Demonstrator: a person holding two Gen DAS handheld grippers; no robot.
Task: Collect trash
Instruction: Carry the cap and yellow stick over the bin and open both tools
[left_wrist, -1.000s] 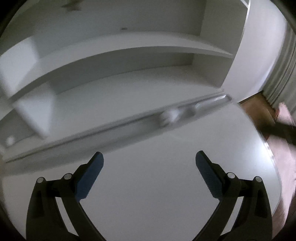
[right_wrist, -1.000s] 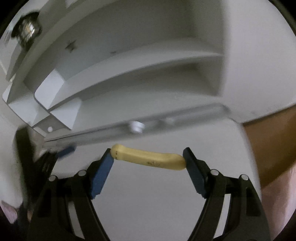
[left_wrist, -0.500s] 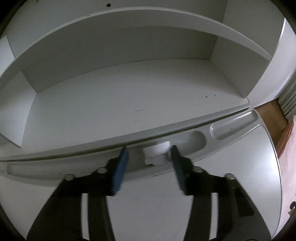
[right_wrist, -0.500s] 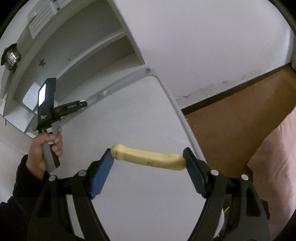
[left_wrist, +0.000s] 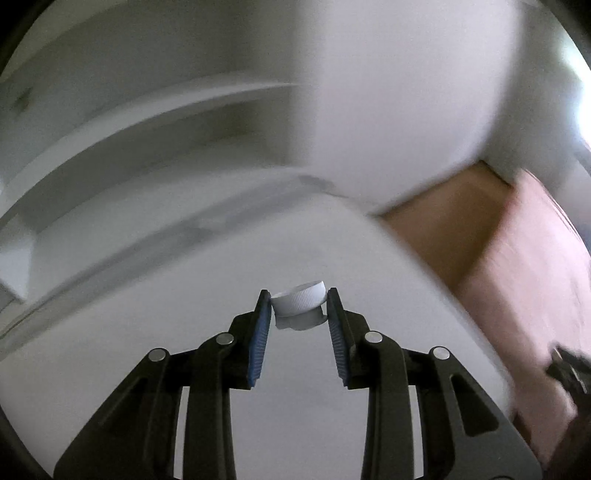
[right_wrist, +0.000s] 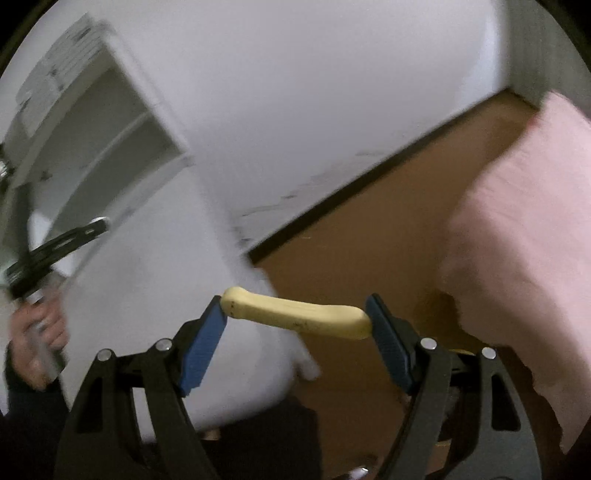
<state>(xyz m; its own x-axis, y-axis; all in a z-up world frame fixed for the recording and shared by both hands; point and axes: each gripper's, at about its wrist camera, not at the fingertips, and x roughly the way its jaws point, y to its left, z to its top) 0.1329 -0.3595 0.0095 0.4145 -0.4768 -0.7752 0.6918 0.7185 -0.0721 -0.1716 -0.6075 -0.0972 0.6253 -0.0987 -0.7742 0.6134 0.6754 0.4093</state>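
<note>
My left gripper (left_wrist: 298, 308) is shut on a white ribbed bottle cap (left_wrist: 299, 300) and holds it above the white desk top (left_wrist: 207, 295). My right gripper (right_wrist: 297, 315) is shut on a yellow banana-shaped piece (right_wrist: 295, 313), gripped end to end between the blue pads. It hangs over the desk's right edge and the brown floor (right_wrist: 369, 236). The left gripper also shows in the right wrist view (right_wrist: 55, 247), held by a hand at the far left.
White shelving (left_wrist: 155, 147) stands behind the desk, with a groove along the desk's back edge. A white wall (right_wrist: 314, 92) meets the brown floor at a dark baseboard. A pink fabric-covered piece (right_wrist: 524, 236) lies at the right.
My left gripper closed on the white cap in the desk groove and lifted it away toward the right. My right gripper swung further right and down over the floor, still holding the yellow piece.
</note>
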